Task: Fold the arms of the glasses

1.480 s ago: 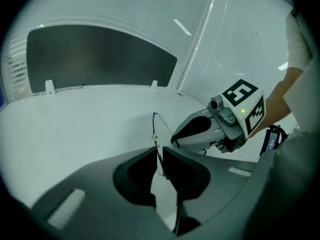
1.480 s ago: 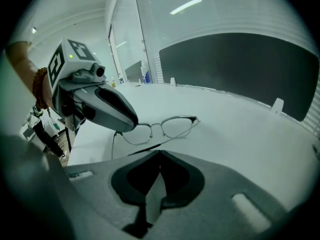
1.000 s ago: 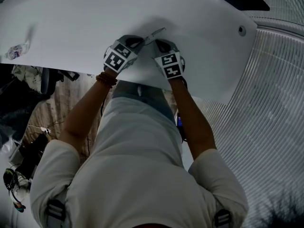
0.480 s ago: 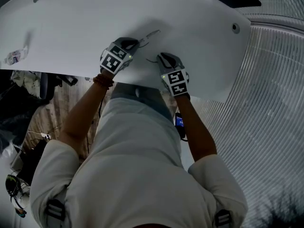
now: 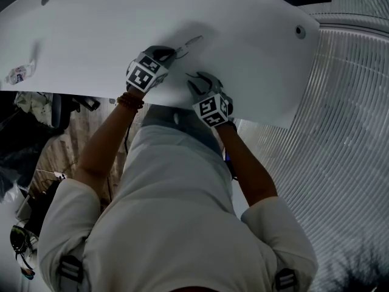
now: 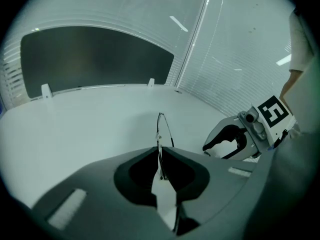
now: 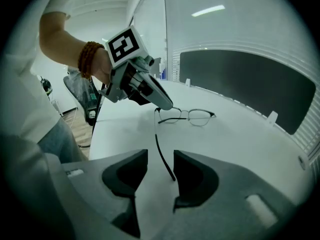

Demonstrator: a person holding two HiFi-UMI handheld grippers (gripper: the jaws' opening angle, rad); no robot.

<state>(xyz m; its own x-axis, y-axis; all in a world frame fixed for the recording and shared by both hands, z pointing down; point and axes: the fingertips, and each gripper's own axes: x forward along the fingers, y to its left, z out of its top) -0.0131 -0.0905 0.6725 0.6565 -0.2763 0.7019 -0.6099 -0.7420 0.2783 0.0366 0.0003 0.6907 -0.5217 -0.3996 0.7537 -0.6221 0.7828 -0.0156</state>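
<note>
Thin-rimmed glasses (image 5: 189,44) lie on the white table (image 5: 255,66), lenses (image 7: 194,116) facing away from me. My left gripper (image 5: 169,54) is shut on the frame's end by the hinge (image 7: 159,109); in the left gripper view the thin rim (image 6: 161,129) runs out edge-on from between its jaws (image 6: 160,153). My right gripper (image 5: 196,81) sits nearer the table's front edge, and its jaws (image 7: 160,159) are opening. One dark arm of the glasses (image 7: 164,159) reaches back between them, and neither pad touches it.
A small plastic bottle (image 5: 16,73) lies at the table's far left. Round holes (image 5: 298,31) mark the tabletop's corners. A dark panel (image 6: 95,59) stands behind the table. A chair (image 7: 82,101) and wooden floor are off the near edge.
My right gripper has pulled back from the glasses toward the table's near edge and its jaws have come apart. The left gripper has kept its place and its hold.
</note>
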